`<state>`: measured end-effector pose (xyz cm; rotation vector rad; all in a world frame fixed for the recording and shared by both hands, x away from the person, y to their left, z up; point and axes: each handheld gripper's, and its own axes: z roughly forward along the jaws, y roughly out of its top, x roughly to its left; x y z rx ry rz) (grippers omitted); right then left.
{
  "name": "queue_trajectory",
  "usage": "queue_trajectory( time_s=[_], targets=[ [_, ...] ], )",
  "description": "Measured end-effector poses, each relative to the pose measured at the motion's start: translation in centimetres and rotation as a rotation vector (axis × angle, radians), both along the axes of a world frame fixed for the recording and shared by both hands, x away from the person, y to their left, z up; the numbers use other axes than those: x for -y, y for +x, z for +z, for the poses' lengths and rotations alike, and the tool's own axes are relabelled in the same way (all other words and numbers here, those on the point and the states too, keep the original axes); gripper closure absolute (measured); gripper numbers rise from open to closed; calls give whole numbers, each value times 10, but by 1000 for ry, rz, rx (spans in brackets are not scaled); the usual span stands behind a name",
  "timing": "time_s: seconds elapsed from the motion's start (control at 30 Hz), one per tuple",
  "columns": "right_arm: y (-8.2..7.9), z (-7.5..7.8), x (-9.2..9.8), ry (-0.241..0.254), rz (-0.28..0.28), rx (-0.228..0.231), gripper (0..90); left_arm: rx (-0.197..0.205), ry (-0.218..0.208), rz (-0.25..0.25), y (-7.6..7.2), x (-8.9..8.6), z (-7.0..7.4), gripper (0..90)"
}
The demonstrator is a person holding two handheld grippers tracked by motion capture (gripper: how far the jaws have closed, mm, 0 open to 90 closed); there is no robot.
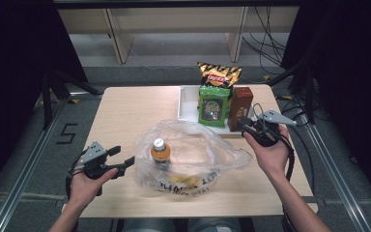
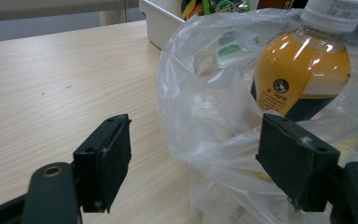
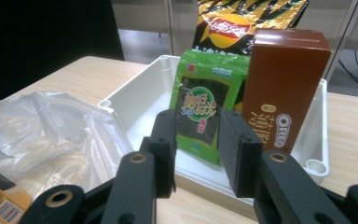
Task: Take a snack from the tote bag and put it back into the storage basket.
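Observation:
A clear plastic bag [image 1: 198,150] lies crumpled in the middle of the table, and an orange drink bottle [image 1: 160,151] with a white cap stands inside it. My left gripper [image 1: 124,155] is open at the bag's left edge. In the left gripper view its jaws [image 2: 193,140] straddle a fold of the bag [image 2: 200,93], with the bottle [image 2: 303,70] just beyond. My right gripper [image 1: 241,121] points at the white tray [image 1: 187,104]. Its jaws [image 3: 196,128] stand apart with nothing between them, in front of the green seaweed packet [image 3: 209,88].
The tray [image 3: 140,98] at the back right holds the green packet [image 1: 213,107], a brown Oreo box [image 1: 241,104] [image 3: 284,84] and a chips bag [image 1: 219,73] [image 3: 233,23] standing upright. Bare wooden tabletop [image 1: 125,111] stretches to the left. Cables hang beyond the far right edge.

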<state>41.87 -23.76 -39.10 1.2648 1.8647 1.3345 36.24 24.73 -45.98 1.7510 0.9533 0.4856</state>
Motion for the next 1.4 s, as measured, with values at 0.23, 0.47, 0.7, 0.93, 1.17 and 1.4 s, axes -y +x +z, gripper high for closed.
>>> queue_trajectory(
  time_s=[0.23, 0.47, 0.7, 0.93, 1.17, 1.4],
  targets=[
    [0, -2, 8, 1, -6, 16, 649, 11, -14, -10, -1, 2, 4, 248],
    [1, -3, 13, 16, -29, -9, 634, 17, -10, -25, -3, 5, 6, 244],
    [4, -5, 19, -11, -30, 13, 622, 20, -24, -33, -2, 10, 8, 238],
    [3, -5, 22, -9, -28, 2, 621, 35, -16, -51, -4, 13, 11, 231],
    [2, -3, 20, 15, -46, -10, 621, 44, -29, -64, -7, 17, 13, 225],
    [0, -2, 23, 0, -62, -28, 621, 69, -39, -124, -10, 29, 19, 213]
  ],
)
